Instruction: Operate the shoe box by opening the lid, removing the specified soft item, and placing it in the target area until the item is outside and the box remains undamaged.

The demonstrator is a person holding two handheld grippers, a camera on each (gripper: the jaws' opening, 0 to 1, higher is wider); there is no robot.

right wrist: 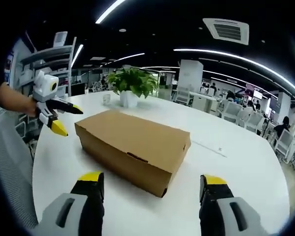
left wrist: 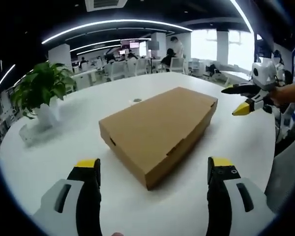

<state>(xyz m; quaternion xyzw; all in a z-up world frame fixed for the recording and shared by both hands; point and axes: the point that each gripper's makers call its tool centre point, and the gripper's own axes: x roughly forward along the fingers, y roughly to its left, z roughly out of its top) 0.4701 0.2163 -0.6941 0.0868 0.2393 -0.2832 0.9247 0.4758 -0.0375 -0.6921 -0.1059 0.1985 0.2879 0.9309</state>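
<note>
Sitting closed on a round white table, a brown cardboard shoe box lies between two handheld grippers, touched by neither. From the left gripper view, the left gripper has its yellow-tipped jaws spread wide just short of a box corner, while the right gripper hangs parted beyond the far end. A potted plant stands behind the box.

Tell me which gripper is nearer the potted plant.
Left. The left gripper hangs open beside the potted plant's end of the shoe box; the right gripper is open past the far end.
</note>
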